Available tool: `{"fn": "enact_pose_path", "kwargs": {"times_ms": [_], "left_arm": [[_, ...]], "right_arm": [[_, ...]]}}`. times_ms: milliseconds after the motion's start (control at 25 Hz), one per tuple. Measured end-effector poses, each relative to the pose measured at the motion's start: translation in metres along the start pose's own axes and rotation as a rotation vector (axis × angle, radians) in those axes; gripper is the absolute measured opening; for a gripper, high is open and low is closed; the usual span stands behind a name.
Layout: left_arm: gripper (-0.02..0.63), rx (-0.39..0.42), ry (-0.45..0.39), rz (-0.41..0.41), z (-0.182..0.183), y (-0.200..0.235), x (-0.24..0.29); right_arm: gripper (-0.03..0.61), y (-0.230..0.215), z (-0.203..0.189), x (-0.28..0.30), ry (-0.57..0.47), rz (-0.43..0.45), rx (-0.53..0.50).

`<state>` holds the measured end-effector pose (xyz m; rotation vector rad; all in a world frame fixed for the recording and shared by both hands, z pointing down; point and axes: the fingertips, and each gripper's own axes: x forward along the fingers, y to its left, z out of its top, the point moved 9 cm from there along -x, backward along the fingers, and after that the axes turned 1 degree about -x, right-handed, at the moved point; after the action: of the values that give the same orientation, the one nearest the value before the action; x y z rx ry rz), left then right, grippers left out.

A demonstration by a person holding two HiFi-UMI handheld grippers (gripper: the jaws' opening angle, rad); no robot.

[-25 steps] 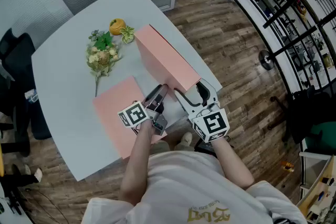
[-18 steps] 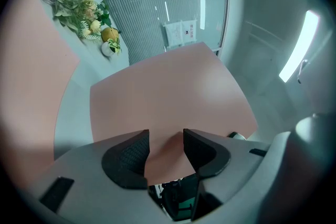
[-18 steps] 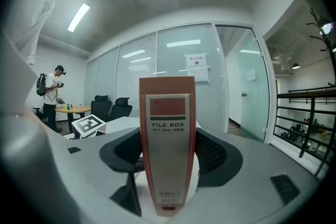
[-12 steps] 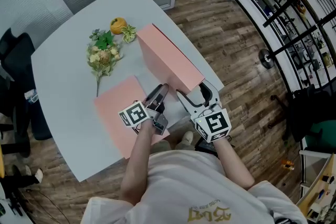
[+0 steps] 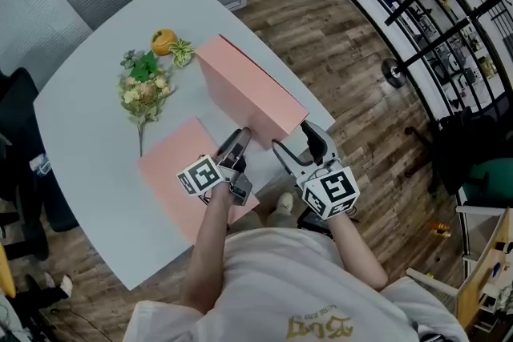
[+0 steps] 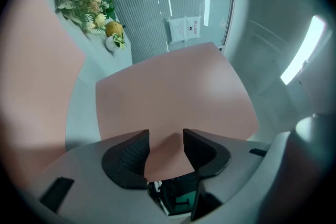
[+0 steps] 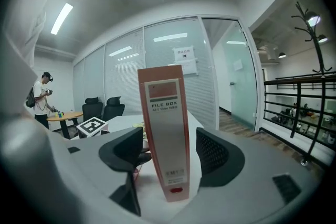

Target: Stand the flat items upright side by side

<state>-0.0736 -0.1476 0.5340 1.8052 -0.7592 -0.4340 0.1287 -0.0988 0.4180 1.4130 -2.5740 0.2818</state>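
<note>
1. standing upright on the tabletop [image 5: 88, 132], the pink file box [image 5: 244, 92] shows a spine label reading "file box"; smaller print below is unreadable.
2. right gripper [image 7: 169, 152]: jaws open, straddling that spine with gaps on both sides.
3. left gripper [image 6: 166, 147]: jaws apart, the box's broad pink side fills the gap, no squeeze visible.
4. second pink box [image 5: 172, 172] lies flat just left, at the near edge.
5. upright box runs along the right edge; open tabletop far left, flowers [image 5: 143, 88] beyond.

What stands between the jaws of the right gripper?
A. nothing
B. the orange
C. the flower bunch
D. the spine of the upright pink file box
D: the right gripper view shows the upright pink file box with its labelled spine between the parted jaws of the right gripper.
</note>
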Motion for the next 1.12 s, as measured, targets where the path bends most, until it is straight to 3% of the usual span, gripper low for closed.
{"fn": "enact_pose_path", "kwargs": {"times_ms": [200,400,600,920,1120], "left_arm": [[0.187,0.042,0.059,0.026,-0.001,0.011,-0.004],[0.187,0.057,0.089,0.002,-0.008,0.006,-0.005],[0.187,0.139,0.092,0.034,-0.012,-0.007,-0.021],[0.187,0.357,0.090,0.237,-0.009,-0.006,-0.083],[0.189,0.603,0.183,0.436,-0.006,-0.004,-0.119]], "right_arm": [[0.316,0.013,-0.019,-0.016,0.042,-0.044,0.049],[0.316,0.028,-0.048,-0.036,0.103,-0.085,0.098],[0.318,0.036,-0.073,-0.045,0.162,0.008,0.206],[0.318,0.065,-0.118,-0.040,0.243,0.219,0.412],[0.318,0.071,-0.142,-0.049,0.251,0.246,0.527]]}}
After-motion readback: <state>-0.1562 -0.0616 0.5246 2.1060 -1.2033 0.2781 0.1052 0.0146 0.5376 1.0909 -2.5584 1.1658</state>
